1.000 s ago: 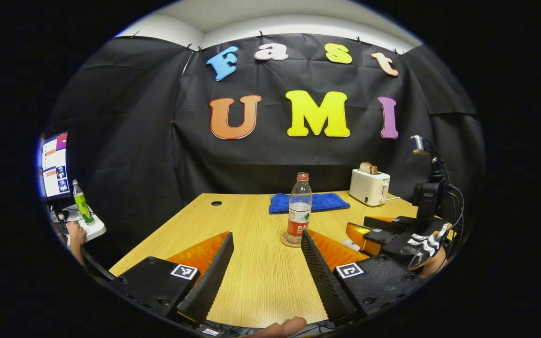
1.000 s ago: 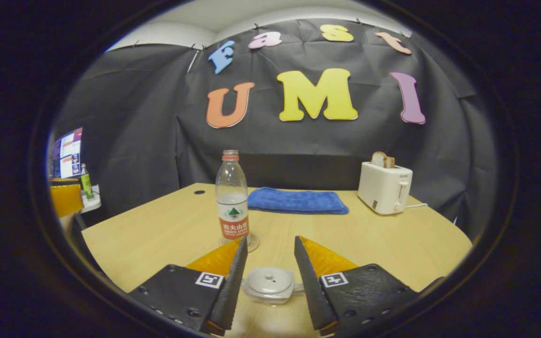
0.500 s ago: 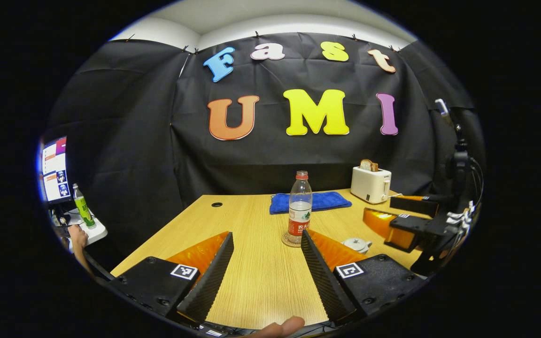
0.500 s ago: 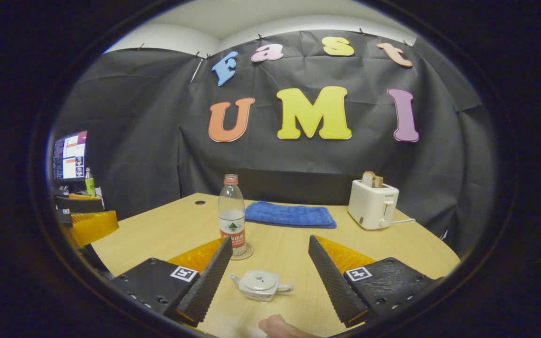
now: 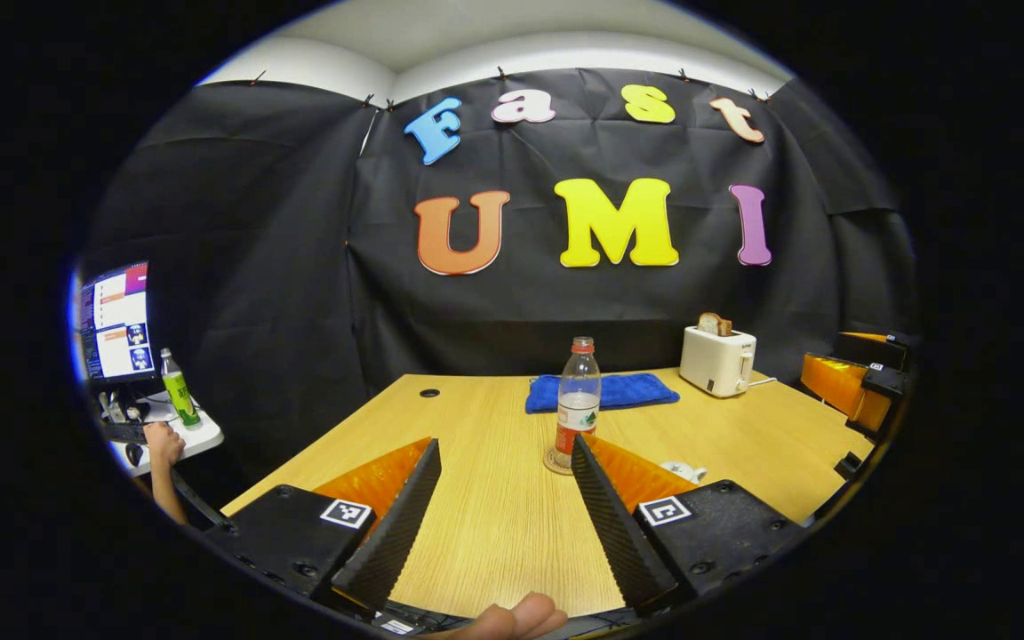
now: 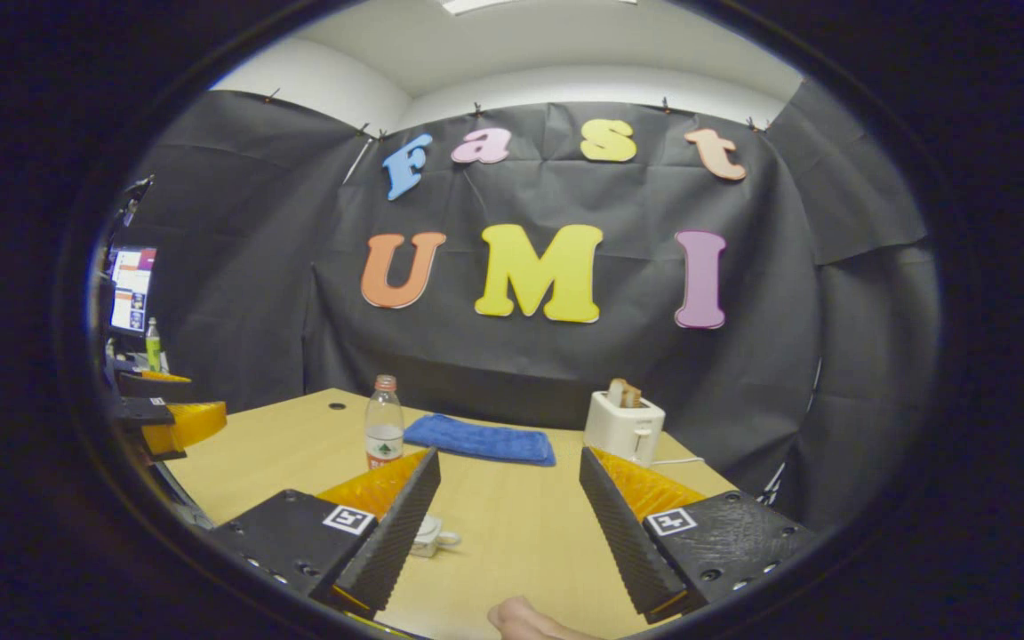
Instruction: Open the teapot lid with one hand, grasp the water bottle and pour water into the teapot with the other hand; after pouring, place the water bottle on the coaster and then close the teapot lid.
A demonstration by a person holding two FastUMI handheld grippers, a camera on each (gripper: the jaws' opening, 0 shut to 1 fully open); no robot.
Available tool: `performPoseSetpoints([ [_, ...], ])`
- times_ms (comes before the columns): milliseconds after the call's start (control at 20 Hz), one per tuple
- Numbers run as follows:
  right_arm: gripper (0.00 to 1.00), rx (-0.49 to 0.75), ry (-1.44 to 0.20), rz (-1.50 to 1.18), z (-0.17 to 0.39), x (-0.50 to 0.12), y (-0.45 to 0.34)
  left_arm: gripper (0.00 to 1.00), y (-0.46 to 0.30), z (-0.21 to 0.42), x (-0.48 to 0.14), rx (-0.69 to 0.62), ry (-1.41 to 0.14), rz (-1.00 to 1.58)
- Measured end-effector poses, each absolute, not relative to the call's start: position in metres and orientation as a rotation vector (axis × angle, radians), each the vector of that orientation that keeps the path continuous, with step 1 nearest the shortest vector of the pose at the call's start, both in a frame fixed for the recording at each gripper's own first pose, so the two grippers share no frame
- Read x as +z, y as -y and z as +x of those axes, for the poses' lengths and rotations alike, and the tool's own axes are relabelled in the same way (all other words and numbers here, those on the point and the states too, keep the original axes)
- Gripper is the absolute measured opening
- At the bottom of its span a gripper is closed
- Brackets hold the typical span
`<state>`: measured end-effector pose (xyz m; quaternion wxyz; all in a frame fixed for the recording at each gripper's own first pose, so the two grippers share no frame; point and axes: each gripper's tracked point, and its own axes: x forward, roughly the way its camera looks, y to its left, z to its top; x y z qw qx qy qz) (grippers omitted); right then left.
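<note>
Both claws, left (image 5: 503, 498) and right (image 6: 509, 502), gape empty; water bottle (image 5: 576, 396) upright on coaster (image 5: 556, 463); its label's writing is illegible.

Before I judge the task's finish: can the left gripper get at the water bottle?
Probably yes: the left gripper has open jaws facing the water bottle, with bare table between.

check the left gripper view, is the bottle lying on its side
No, the bottle stands upright on the coaster, cap on top, just ahead of the open left claw.
</note>
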<state>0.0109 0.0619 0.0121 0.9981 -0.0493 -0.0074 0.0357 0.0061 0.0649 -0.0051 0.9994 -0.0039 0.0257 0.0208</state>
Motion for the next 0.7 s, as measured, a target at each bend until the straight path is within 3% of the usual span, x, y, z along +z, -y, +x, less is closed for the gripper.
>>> performPoseSetpoints([
  [100,0.93,0.027,0.031,-0.101,-0.001,0.017,-0.035,0.93,-0.056,-0.005,0.001,0.038,-0.037,0.000],
  [400,0.97,-0.099,0.084,-0.137,-0.036,0.028,0.033,0.93,-0.040,-0.030,0.016,0.047,0.018,0.029],
  [700,0.97,-0.086,0.094,-0.105,-0.055,0.033,0.024,0.93,-0.047,-0.039,0.020,0.056,0.040,0.003],
])
